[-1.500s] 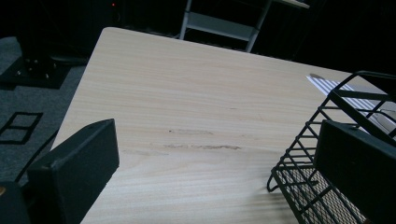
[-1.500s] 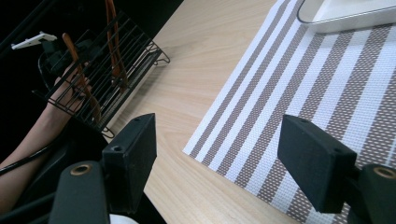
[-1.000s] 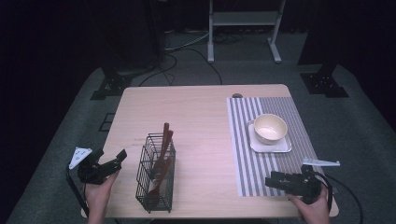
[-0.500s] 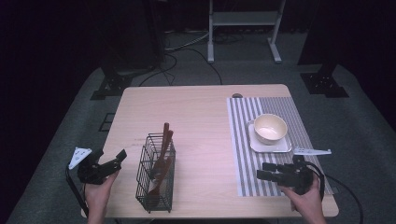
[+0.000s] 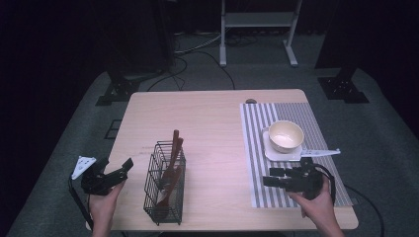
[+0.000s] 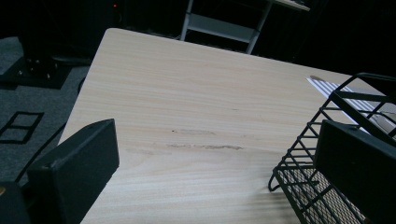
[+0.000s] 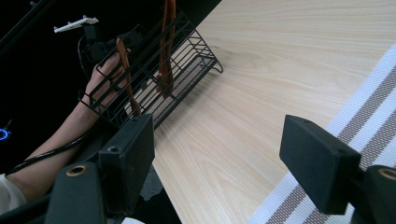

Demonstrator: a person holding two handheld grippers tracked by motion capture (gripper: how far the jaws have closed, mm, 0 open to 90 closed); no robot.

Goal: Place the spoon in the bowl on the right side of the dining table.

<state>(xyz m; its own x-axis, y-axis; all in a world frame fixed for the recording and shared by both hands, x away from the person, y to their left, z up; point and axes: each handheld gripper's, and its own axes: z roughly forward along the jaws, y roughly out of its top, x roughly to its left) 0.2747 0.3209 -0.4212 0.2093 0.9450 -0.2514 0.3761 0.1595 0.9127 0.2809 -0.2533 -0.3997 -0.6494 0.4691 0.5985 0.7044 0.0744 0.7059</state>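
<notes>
A black wire basket [image 5: 165,190] stands on the wooden table [image 5: 212,128] at the front left, with brown wooden utensils [image 5: 174,154] upright in it. My left gripper [image 5: 116,170] hovers just off the table's left edge, open and empty, pointing toward the basket. In the left gripper view its jaws [image 6: 217,158] frame bare tabletop, with the basket [image 6: 317,186] at the right. My right gripper [image 5: 271,177] is over the striped placemat [image 5: 296,113] near the front edge, open and empty, aimed left. The right gripper view [image 7: 224,154] looks across at the basket [image 7: 187,60] and utensils [image 7: 166,42].
A cream bowl [image 5: 285,135] sits on a white square plate [image 5: 269,152] on the placemat, just behind my right gripper. A small dark disc [image 5: 251,101] lies at the mat's far corner. A person's hand [image 7: 100,77] holds the left gripper beyond the basket.
My right gripper has moved left along the placemat's front and swung to point at the basket. The left gripper has stayed put.
</notes>
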